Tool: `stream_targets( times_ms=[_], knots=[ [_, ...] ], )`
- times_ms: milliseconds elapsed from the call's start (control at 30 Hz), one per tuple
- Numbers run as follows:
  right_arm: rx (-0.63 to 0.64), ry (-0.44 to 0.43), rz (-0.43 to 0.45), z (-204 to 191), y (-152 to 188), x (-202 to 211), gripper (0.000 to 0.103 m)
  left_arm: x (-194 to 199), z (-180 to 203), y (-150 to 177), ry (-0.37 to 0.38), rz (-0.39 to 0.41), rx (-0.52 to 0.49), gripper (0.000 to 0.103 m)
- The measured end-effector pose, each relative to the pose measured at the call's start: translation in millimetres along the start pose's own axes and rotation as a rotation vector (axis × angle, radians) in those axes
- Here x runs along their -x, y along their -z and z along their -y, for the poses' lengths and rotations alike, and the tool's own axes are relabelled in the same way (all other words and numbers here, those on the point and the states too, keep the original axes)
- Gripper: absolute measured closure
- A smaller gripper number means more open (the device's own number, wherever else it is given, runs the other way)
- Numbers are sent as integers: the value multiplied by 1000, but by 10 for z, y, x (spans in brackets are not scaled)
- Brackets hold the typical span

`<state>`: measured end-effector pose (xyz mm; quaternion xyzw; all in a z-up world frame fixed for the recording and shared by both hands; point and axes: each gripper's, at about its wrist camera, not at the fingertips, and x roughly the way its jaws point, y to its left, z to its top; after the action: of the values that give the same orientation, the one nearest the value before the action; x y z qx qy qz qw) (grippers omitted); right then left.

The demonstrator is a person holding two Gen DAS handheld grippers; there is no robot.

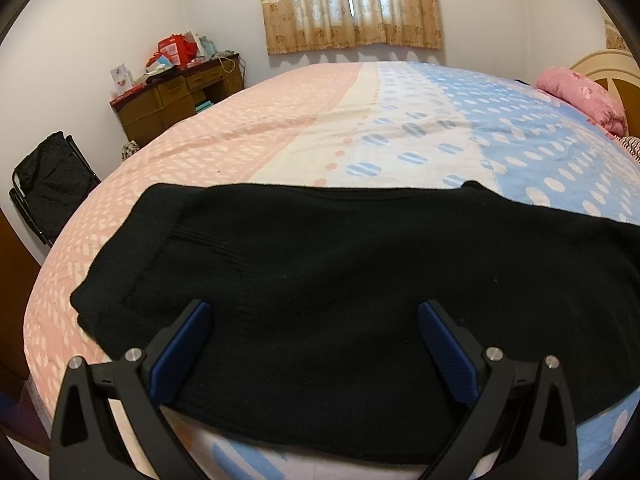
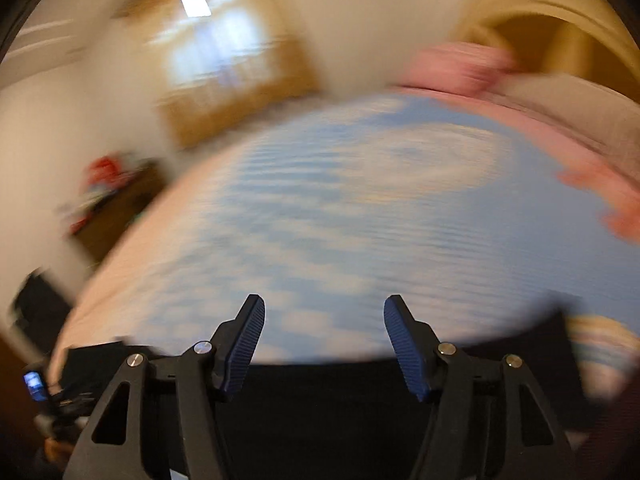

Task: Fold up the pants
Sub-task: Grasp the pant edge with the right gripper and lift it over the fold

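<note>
While both grippers hover over the bed (image 1: 280,128):
Left gripper (image 1: 314,312): 2 fingers apart, above the pants.
Pants (image 1: 320,280): black, flat at the bed's near edge.
Right gripper (image 2: 324,308): fingers apart, view blurred.

Black pants (image 1: 340,280) lie flat on the patterned bed (image 1: 400,128).

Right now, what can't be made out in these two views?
- Right wrist view: motion blur smears the bedsheet and room; the black pants show only as a dark band behind the open right gripper.
- Left wrist view: the pants' right end is cut off by the lens edge; the open left gripper covers their near hem.
</note>
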<state>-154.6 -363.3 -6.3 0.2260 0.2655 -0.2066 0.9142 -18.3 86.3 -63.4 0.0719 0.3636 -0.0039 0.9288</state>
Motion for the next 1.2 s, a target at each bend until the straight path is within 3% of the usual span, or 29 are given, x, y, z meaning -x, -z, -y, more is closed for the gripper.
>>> stream_targets(
  times_ms=[67, 167, 233, 367, 467, 633, 700, 767, 800, 900, 1033, 1200],
  knots=[
    [-62, 138, -56, 614, 18, 114, 39, -6, 6, -9, -6, -4, 3, 0],
    [-102, 232, -141, 1215, 102, 136, 39, -7, 14, -17, -15, -12, 9, 0],
    [-115, 243, -175, 1393, 162, 80, 39, -4, 18, -19, -20, -17, 10, 0],
    [-139, 166, -241, 1476, 299, -102, 39, 2, 17, -26, -28, -30, 16, 0],
    [-35, 212, -242, 1330, 405, -131, 39, 6, 19, -29, -34, -34, 20, 0],
    [-13, 213, -290, 1334, 417, -122, 44, 4, 28, -29, -39, -32, 20, 0],
    [-15, 214, -316, 1306, 427, -101, 55, 6, 31, -27, -39, -32, 20, 0],
    [-39, 198, -315, 1304, 409, -61, 84, 6, 29, -29, -39, -32, 19, 0],
    [-51, 190, -313, 1303, 402, -32, 87, 9, 25, -30, -37, -34, 19, 0],
    [-51, 189, -248, 1147, 299, 199, 88, 10, -2, -40, -21, -37, 17, 0],
    [-57, 67, -148, 771, 113, 519, 88, 17, -10, -40, -15, -35, 13, 0],
    [10, -29, -121, 234, -7, 639, 88, 30, -17, -33, -7, -31, 10, 0]
  ],
)
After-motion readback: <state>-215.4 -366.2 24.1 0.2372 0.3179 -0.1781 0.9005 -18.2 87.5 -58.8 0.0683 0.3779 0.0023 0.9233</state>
